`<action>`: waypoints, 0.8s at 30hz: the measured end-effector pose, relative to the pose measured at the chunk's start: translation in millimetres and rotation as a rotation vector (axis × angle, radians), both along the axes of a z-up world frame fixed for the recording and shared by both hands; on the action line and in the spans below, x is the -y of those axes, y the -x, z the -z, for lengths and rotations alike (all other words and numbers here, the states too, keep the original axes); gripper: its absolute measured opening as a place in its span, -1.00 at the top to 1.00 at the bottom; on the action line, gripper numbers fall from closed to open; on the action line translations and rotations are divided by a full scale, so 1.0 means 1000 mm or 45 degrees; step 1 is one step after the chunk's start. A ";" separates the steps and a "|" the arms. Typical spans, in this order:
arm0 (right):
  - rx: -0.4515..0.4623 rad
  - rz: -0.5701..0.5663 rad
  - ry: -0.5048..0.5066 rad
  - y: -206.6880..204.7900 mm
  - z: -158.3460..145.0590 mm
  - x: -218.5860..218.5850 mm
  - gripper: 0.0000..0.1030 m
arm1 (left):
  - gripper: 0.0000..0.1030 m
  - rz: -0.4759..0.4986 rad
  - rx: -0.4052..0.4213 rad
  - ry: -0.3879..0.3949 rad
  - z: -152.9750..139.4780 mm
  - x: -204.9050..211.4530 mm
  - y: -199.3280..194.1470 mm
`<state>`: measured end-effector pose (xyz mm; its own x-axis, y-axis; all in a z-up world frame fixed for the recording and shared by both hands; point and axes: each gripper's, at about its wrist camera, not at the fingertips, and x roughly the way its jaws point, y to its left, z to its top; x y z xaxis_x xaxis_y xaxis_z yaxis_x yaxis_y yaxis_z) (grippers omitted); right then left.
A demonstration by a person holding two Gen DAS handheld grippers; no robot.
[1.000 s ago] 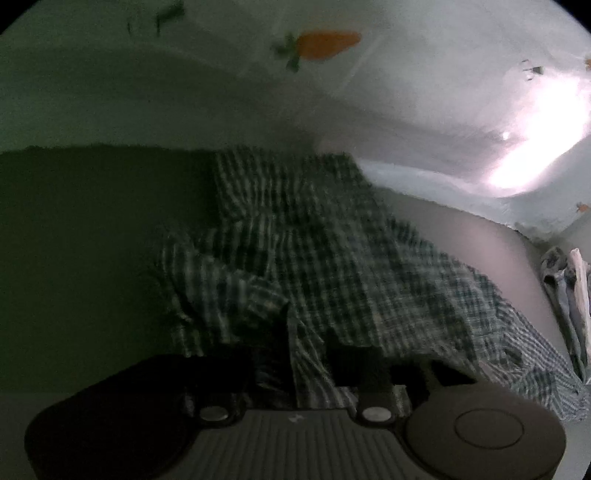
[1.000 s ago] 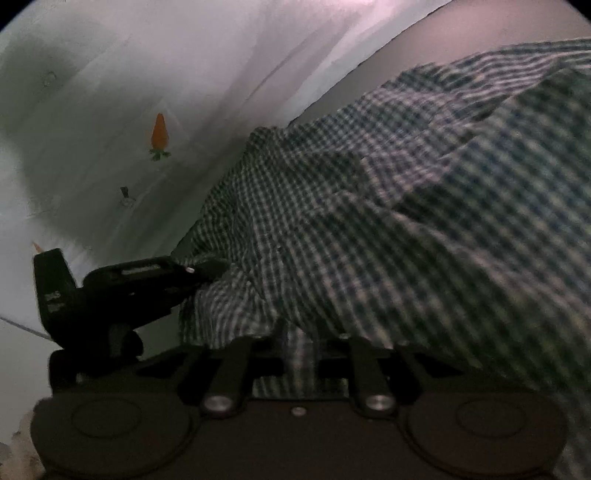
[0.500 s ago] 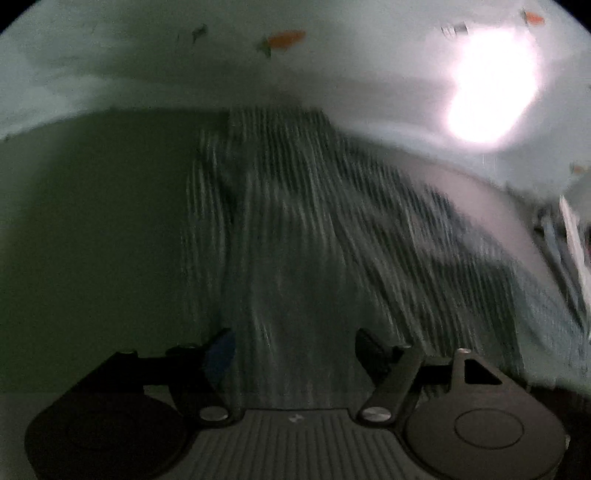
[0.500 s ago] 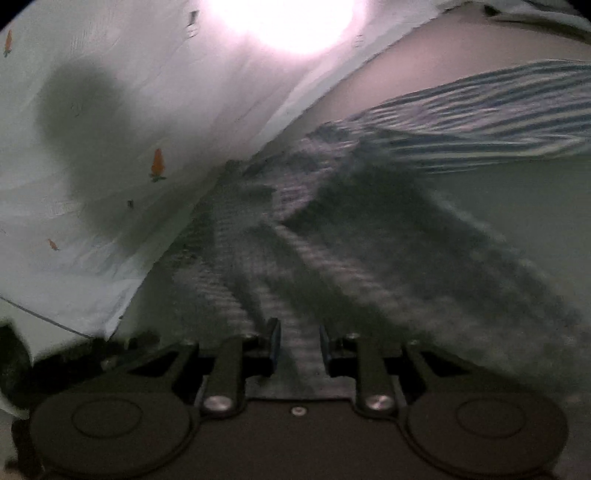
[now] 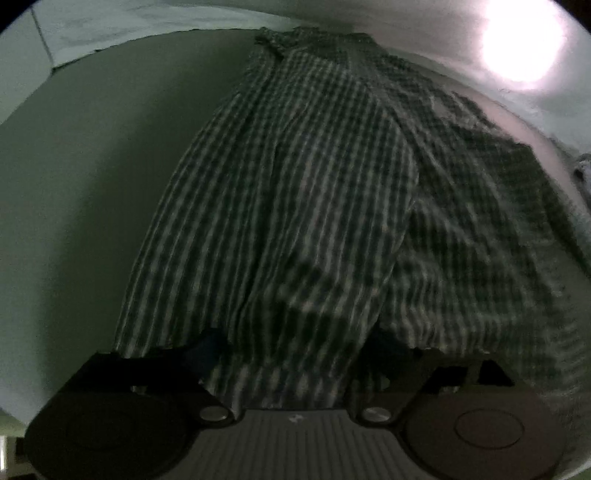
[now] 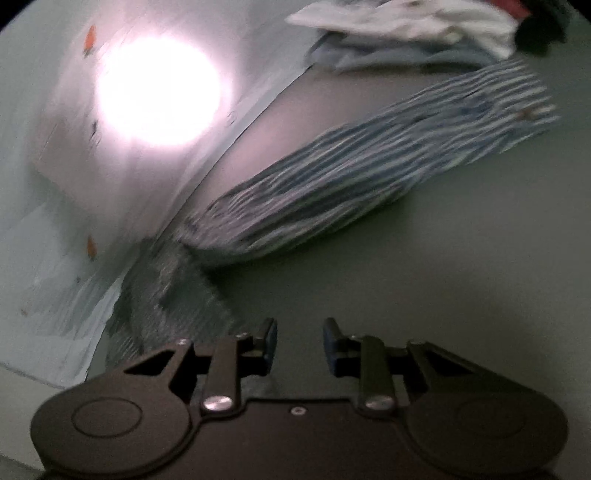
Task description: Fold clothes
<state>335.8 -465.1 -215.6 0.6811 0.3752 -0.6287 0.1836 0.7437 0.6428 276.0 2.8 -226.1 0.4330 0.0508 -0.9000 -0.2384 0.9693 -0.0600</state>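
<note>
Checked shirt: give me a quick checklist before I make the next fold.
1. Right gripper let go: ok, jaws opening, nothing between them.
2. Left gripper let go: cannot tell, jaws opening wide, cloth lies between the fingers, which are partly hidden.
3. Checked shirt flat on the table: not ok, wrinkled, one layer overlaps another.
4. Striped garment apart from the shirt: cannot tell, blurred where they meet.
5. Pile of clothes out of the way: ok.

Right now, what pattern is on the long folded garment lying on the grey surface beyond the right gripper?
Blue and white stripes on the long folded garment, seen best in the right wrist view.
</note>
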 end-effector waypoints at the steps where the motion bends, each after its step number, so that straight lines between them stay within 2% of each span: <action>1: 0.006 0.027 0.013 0.001 0.000 0.009 0.39 | -0.78 0.004 0.000 -0.036 0.001 0.006 0.002; 4: 0.030 0.092 0.072 0.001 -0.003 0.031 0.34 | -0.93 -0.001 -0.029 -0.121 0.006 0.023 -0.001; 7: 0.044 0.119 0.150 0.001 -0.004 0.049 0.19 | -1.00 -0.061 -0.044 -0.116 0.008 0.025 -0.008; 8: 0.043 0.122 0.169 0.000 -0.004 0.055 0.09 | -1.00 -0.075 -0.048 -0.114 0.008 0.026 -0.010; 11: 0.035 0.127 0.235 0.000 -0.005 0.062 0.04 | -1.00 -0.088 -0.063 -0.108 0.009 0.026 -0.014; 14: 0.032 0.142 0.297 0.002 -0.003 0.072 -0.10 | -1.00 -0.095 -0.068 -0.108 0.009 0.026 -0.017; 20: 0.035 0.283 0.411 -0.007 -0.004 0.093 -0.14 | -1.00 -0.097 -0.102 -0.098 0.009 0.027 -0.017; 24: 0.005 0.404 0.443 -0.017 0.001 0.113 -0.27 | -1.00 -0.094 -0.112 -0.092 0.011 0.026 -0.020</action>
